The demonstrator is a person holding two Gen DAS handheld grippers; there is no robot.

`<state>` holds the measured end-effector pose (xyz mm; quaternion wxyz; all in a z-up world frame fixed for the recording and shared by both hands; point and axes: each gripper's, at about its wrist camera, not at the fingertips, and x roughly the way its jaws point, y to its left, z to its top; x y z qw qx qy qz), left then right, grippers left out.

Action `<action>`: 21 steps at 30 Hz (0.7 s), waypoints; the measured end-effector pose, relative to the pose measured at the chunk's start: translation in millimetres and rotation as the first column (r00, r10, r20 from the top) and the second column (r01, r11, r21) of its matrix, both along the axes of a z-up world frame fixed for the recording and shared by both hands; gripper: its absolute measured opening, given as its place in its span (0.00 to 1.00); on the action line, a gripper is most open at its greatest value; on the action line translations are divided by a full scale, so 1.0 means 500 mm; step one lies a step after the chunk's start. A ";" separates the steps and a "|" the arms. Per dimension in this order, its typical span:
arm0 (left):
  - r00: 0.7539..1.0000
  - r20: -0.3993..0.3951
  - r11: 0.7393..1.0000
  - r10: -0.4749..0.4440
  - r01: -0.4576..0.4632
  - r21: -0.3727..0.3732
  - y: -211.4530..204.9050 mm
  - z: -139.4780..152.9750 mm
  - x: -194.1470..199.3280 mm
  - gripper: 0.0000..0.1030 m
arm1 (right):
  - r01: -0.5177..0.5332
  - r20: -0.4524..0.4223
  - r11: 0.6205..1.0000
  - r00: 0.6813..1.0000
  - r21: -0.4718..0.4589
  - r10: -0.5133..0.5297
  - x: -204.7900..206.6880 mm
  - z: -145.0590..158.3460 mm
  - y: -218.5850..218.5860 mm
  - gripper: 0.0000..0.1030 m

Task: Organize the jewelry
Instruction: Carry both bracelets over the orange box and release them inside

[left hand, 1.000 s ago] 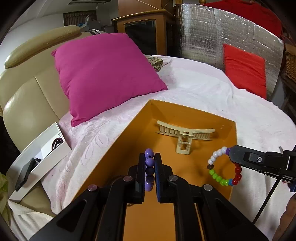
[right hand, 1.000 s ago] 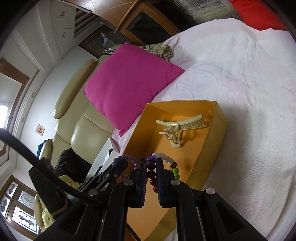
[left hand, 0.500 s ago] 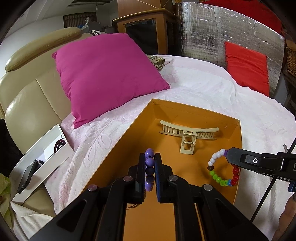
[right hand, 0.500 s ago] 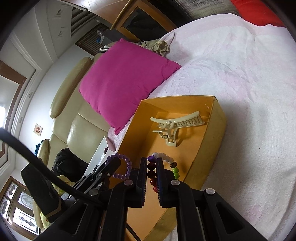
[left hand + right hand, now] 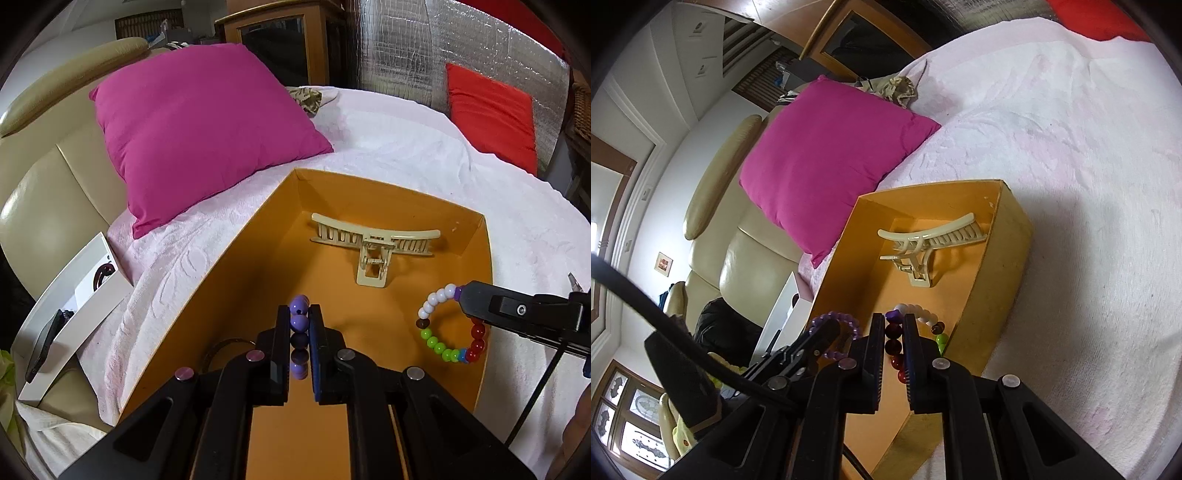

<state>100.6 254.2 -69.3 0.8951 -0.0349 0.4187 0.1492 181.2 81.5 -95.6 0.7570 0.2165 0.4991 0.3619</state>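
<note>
Over orange cardboard box (image 5: 476, 236) | left gripper (image 5: 299, 314) jaws pinch round purple-bead bracelet (image 5: 299, 322) | right gripper (image 5: 894, 325) jaws pinch glossy multicolour-bead bracelet (image 5: 439, 347)

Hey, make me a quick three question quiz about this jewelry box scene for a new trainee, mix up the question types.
1. True or false: the cream hair claw lies inside the orange box.
2. Which bracelet does the right hand-held gripper clamp? A) purple bracelet B) multicoloured bracelet C) none
3. Fill in: the left hand-held gripper is shut on the ____ bracelet.

Key: 1 true; 2 B; 3 purple.
</note>
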 end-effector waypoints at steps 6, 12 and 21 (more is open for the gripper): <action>1.000 -0.015 1.000 0.002 -0.002 0.006 -0.002 -0.007 0.004 0.09 | 0.001 -0.014 1.000 1.000 0.006 -0.001 0.001 -0.006 -0.002 0.11; 1.000 -0.024 0.999 0.011 -0.009 0.047 -0.011 -0.008 0.008 0.11 | 0.004 -0.053 1.000 0.999 0.027 -0.003 0.005 -0.013 -0.005 0.14; 1.000 -0.012 0.996 0.011 -0.010 0.094 -0.030 -0.002 0.008 0.37 | 0.023 -0.055 0.999 0.998 0.045 -0.021 0.004 -0.005 -0.022 0.14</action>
